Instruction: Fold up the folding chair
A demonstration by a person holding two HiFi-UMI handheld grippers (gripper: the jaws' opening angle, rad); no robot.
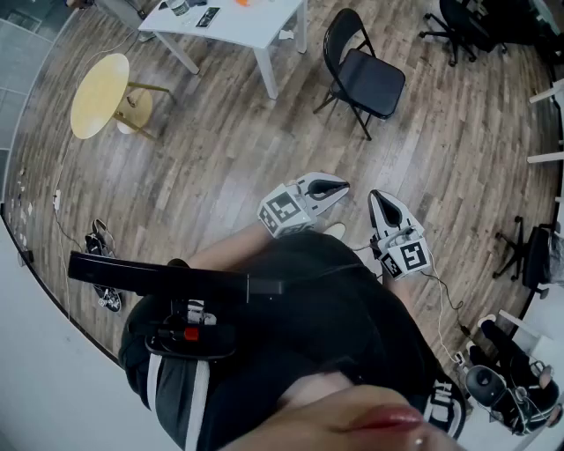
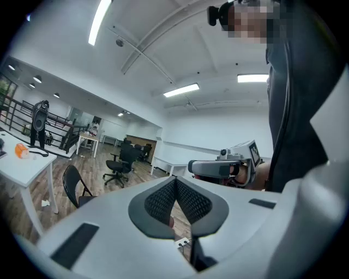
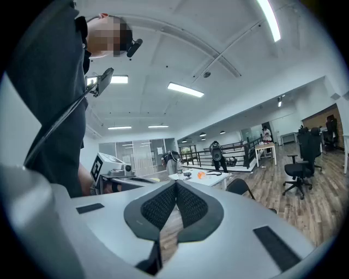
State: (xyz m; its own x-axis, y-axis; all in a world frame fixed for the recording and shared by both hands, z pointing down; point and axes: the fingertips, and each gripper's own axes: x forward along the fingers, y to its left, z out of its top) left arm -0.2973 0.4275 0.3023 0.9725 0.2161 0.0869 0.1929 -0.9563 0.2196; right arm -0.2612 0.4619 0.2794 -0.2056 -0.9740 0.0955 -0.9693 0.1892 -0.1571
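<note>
The black folding chair [image 1: 359, 75] stands unfolded on the wooden floor, well ahead of me beside the white table [image 1: 242, 25]. It also shows at the left of the left gripper view as the chair [image 2: 73, 187], and partly behind the jaws in the right gripper view as the chair [image 3: 244, 188]. My left gripper [image 1: 338, 187] and right gripper [image 1: 376, 201] are held close to my body, side by side, far from the chair. Both are shut with nothing between their jaws: left gripper [image 2: 175, 182], right gripper [image 3: 175, 185].
A round yellow side table [image 1: 99, 93] stands at the left. Black office chairs [image 1: 460, 24] are at the far right, with another chair base [image 1: 526, 253] at the right edge. Shoes [image 1: 104, 249] and a cable lie on the floor at my left. An orange object [image 3: 202, 175] lies on the table.
</note>
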